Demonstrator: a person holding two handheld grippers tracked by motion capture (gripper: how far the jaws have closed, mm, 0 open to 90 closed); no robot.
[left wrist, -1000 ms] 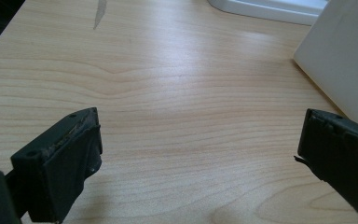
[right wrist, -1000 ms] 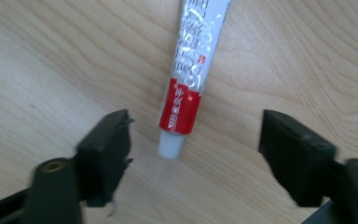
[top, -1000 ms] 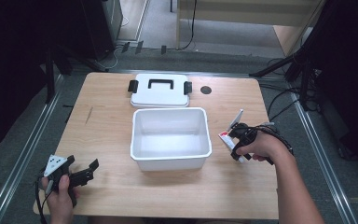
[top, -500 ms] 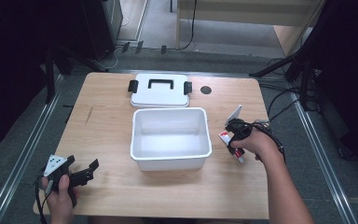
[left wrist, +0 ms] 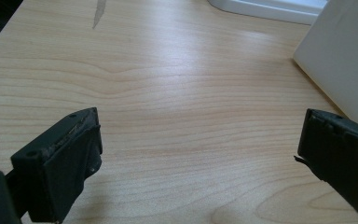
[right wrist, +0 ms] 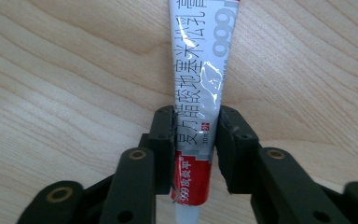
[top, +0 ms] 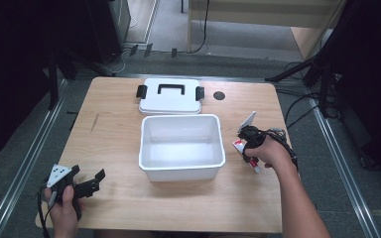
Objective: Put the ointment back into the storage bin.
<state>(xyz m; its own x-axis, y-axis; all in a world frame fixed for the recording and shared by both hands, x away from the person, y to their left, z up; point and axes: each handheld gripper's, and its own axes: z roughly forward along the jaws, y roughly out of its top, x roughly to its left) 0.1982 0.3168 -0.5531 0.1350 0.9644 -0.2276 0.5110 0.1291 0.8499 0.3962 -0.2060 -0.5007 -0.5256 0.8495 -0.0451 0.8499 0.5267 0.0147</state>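
Note:
A white tube with a red band and printed characters (right wrist: 198, 93) lies on the wooden table (top: 114, 129), right of the white bin. My right gripper (right wrist: 196, 123) points down at it. Its jaws have just been closing and now press on both sides of the tube (top: 238, 145). In the high view the right gripper (top: 245, 148) sits under the person's hand. My left gripper (top: 92, 181) rests at the table's front left corner; its jaws (left wrist: 200, 140) stand wide apart over bare wood with nothing between them.
An open white bin (top: 181, 117) stands mid-table, and its corner (left wrist: 340, 65) shows in the left gripper view. Its lid (top: 170, 95), with a black handle and clips, lies flat behind it. A round black hole (top: 219, 95) sits at the back right.
My right gripper has come down a little toward the bin and its jaws have closed onto the tube. The left hand has stayed where it was.

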